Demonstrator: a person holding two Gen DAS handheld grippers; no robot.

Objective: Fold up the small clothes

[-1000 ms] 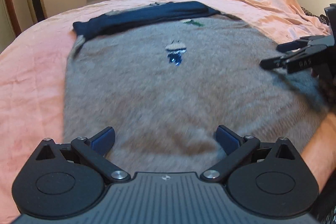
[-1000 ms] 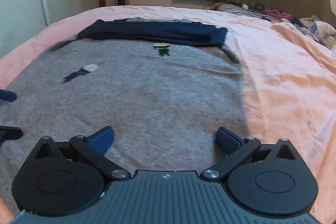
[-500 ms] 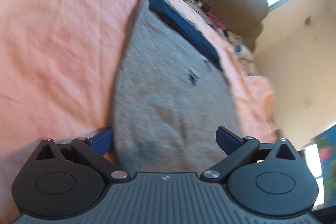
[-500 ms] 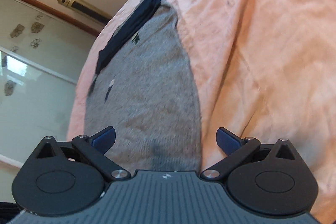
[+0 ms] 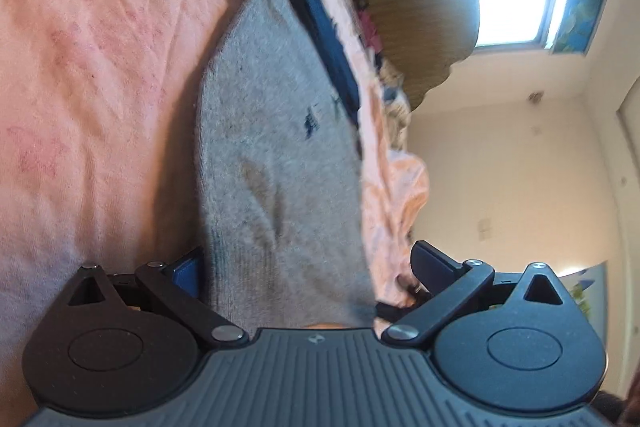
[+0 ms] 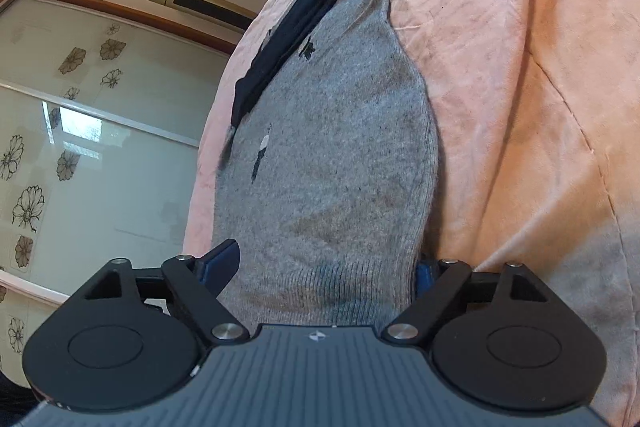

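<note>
Looks like the grab-the-hem stage: grey sweater (image 6: 332, 155) spread flat on the pink bedspread (image 6: 520, 87), left gripper (image 5: 304, 267) and right gripper (image 6: 324, 263) both wide open straddling its ribbed edge, so probably needs pinching shut, then lifting toward the navy collar (image 6: 292, 27).

A grey knitted sweater (image 5: 276, 163) lies spread flat on the pink bed sheet (image 5: 100, 75), stretching away from my left claw (image 5: 306, 271), its ribbed hem passing between the spread fingers. The same ribbed hem (image 6: 320, 291) also runs between the fingers of my right claw (image 6: 320, 267). A dark navy band (image 6: 292, 19) lies folded across the sweater's far end, and small dark motifs (image 6: 260, 159) dot the knit ahead of the claws.
</note>
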